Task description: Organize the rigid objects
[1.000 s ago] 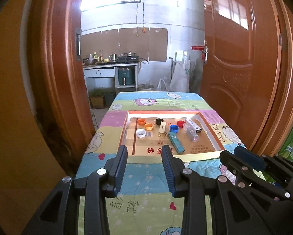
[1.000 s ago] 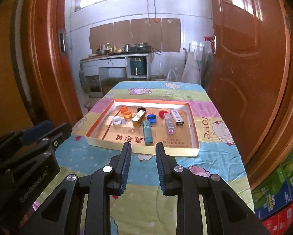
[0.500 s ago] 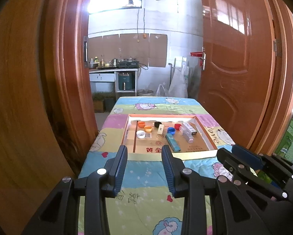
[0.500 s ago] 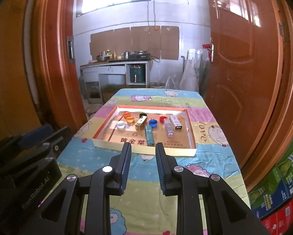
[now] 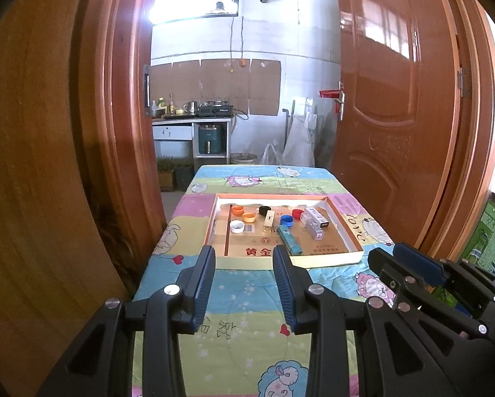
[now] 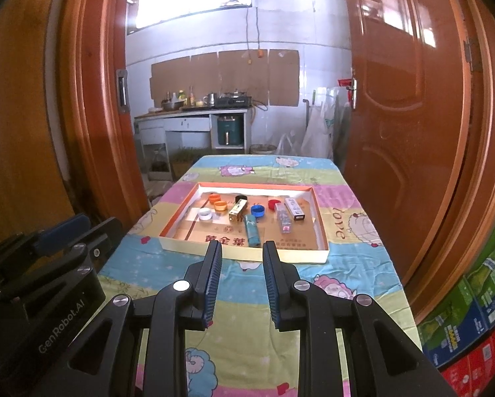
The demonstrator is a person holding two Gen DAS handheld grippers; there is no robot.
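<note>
Hovering over the tabletop, both tongs are empty, left tongs apart, right tongs narrowly parted; approaching the tray at twelve o'clock needs level, slow travel.

A shallow tray lies on the tabletop, near its middle, well apart from both tongs. Taking the tray as a clock face in the right wrist view: two caps touch each other at ten o'clock, with another cap just beside them at nine. A cap sits at twelve, and a small box lies just before it. At the centre is a cap; a lighter stretches from it toward six. At two o'clock a cap sits beside two long boxes lying side by side. Behind the tabletop stands a counter, at twelve; a door stands at three.
</note>
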